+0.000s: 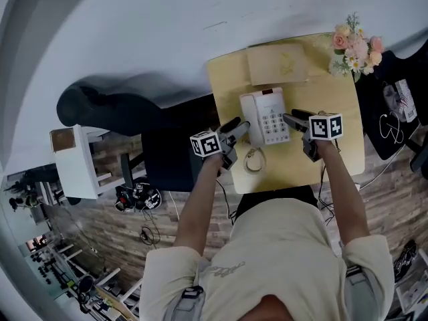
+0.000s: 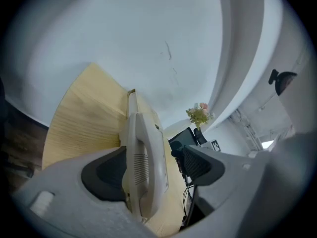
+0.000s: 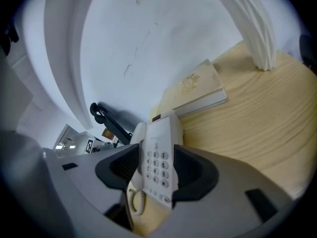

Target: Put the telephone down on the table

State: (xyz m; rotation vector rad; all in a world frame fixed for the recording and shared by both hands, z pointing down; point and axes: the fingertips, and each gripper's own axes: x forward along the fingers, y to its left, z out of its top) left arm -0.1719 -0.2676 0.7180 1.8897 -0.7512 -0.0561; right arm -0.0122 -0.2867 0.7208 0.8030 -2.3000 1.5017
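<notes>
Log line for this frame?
telephone: table contact unclear | left gripper: open round handset side | right gripper: shut on keypad side

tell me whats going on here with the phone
A person works at a small wooden table with a gripper in each hand. The right gripper has its tongs closed on the white telephone at the keypad side. The left gripper straddles the handset side, with a gap showing at one jaw. Whether the telephone rests fully on the table isn't clear.
</notes>
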